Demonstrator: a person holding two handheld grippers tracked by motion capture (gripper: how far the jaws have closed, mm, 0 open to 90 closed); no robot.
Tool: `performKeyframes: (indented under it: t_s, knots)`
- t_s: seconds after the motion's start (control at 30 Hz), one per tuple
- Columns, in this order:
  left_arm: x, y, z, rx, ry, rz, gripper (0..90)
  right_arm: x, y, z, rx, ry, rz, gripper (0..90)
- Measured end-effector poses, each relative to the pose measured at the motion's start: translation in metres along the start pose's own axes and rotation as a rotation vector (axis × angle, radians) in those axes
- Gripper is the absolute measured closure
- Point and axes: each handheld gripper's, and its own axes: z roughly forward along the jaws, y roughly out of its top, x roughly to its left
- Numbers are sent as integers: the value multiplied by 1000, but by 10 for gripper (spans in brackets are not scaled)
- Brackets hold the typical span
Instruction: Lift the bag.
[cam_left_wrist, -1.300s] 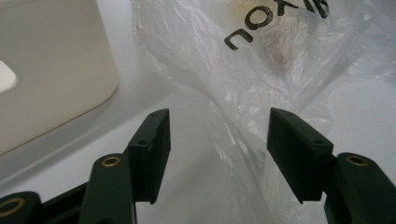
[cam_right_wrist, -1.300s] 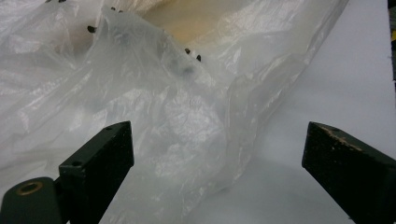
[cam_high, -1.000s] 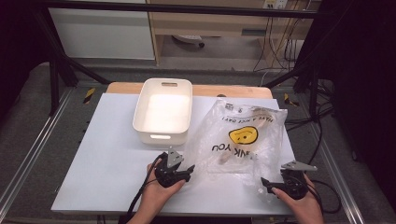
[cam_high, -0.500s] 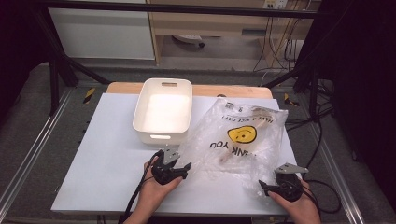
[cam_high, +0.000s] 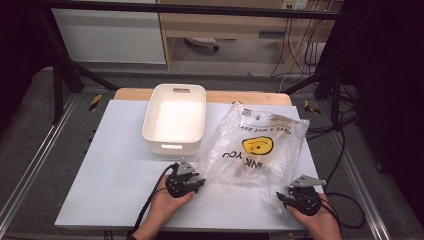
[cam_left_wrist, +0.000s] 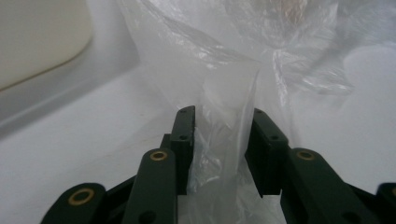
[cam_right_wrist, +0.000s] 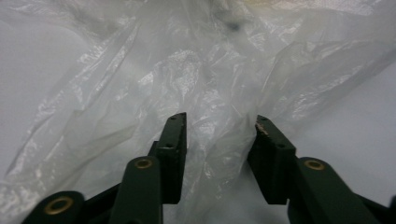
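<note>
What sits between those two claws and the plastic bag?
Nothing visible. Bag film already lies between the jaws of the left claw and the right claw, which have just been closing on it; a gap remains, so neither pinches it yet.

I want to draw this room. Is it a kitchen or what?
Probably a lab or workshop, not a kitchen: a white table boxed in by a black metal frame, loose cables on a grey carpeted floor, and plain cabinets behind.

bag (cam_high: 257, 145) contents blurred, too small to tell.
</note>
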Motion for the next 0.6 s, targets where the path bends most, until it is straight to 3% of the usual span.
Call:
performKeyframes:
  t_s: [0.03, 0.17, 0.3, 0.53, 0.6]
  knots:
    - [-2, 0, 0, 2, 9, 24, 686, 1, 0, 0, 0, 3, -6, 667]
    - [-6, -1, 1, 2, 38, 55, 769, 2, 3, 1, 3, 18, -13, 774]
    - [-5, -2, 1, -3, 33, 56, 849, 1, 5, 3, -1, 46, -21, 880]
    - [-5, -2, 1, -8, 35, 63, 897, 0, 10, 7, 1, 72, -37, 900]
    - [-5, 1, 0, -2, 15, 55, 898, -1, 12, 7, -9, 99, -28, 900]
